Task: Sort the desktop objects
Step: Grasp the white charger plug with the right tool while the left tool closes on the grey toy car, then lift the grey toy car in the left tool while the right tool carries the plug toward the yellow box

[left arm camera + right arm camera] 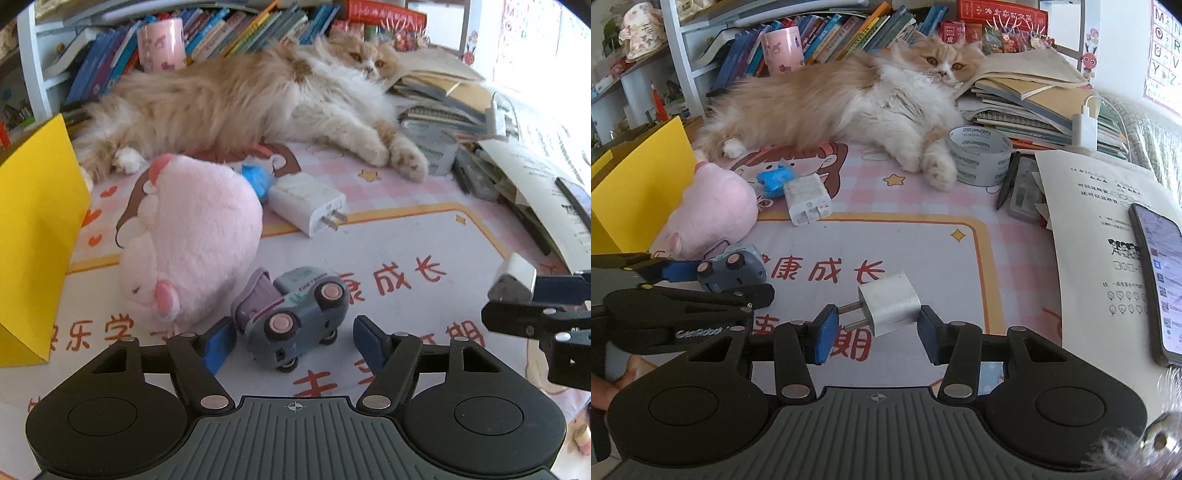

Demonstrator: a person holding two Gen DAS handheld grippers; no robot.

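A printed desk mat [923,236] with pink checks and orange characters covers the desk, and across its far side a long-haired orange and white cat [849,99] lies stretched out in front of a row of leaning books [827,33], its head toward the stack of notebooks [1030,99] at far right. At the left edge stands a yellow box [33,236], and just right of it a pink plush toy [188,236] lies on its side. Sheets of printed paper [1086,229] lie at right with a phone [1161,277] resting on them, screen lit, and a roll of tape [979,155] sits beside the cat's front paws. A large white charger [807,199] lies just beyond the plush, prongs toward the camera, with a small blue object [774,179] touching its far left side. The left gripper [291,341] is spread wide, its blue pads on either side of a grey toy car [295,317] tipped on its side on the mat, near the plush; the pads do not touch it. The right gripper [873,338] is also wide, flanking a small white plug adapter [888,302] that lies on the near middle of the mat, prongs pointing left toward the left pad, its body close to the right pad.
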